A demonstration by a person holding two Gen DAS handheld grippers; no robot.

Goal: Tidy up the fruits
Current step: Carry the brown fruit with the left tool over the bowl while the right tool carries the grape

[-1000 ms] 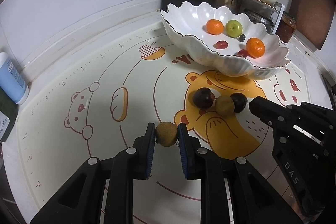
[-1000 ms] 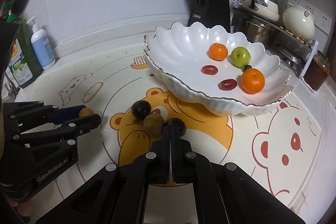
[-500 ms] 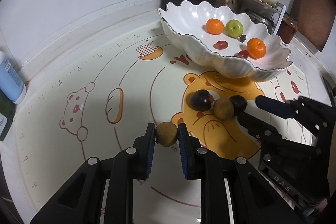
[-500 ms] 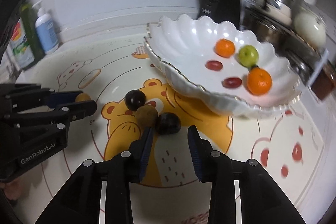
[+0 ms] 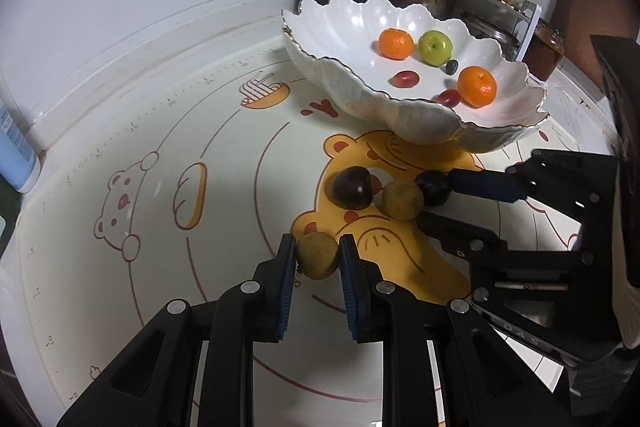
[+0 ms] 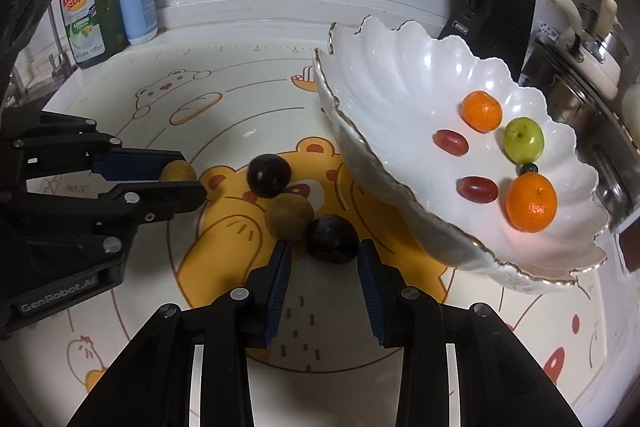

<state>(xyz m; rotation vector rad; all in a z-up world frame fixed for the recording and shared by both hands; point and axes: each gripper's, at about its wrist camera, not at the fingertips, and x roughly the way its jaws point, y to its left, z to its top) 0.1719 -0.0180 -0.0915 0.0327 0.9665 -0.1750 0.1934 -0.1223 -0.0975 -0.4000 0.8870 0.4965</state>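
Blue pads of the left gripper [image 5: 318, 259] are clenched on a small brown fruit [image 5: 317, 255], pinning it from both sides just above the bear-printed mat [image 5: 160, 147]. Across from it, the right gripper [image 6: 323, 255] has just been opening; its jaws now stand apart, with the near dark plum [image 6: 332, 239] lying between the fingertips, neither pad pressing on it. Touching that plum sits a second brown fruit [image 6: 289, 218], and just beyond that a second dark plum [image 6: 268, 175]; the three form a short row on the orange bear's face. To the right of the row stands a white scalloped bowl [image 6: 384, 75] with a gold rim. Inside it lie two mandarins [image 6: 531, 202], a green apple [image 6: 523, 139], two red grapes [image 6: 477, 189] and one small dark berry [image 6: 529, 169]. Behind the bowl is a black knife block [image 6: 492, 7]; at the far left of the counter stand a green dish soap bottle [image 6: 86, 11] and a blue pump bottle [image 6: 136, 7].
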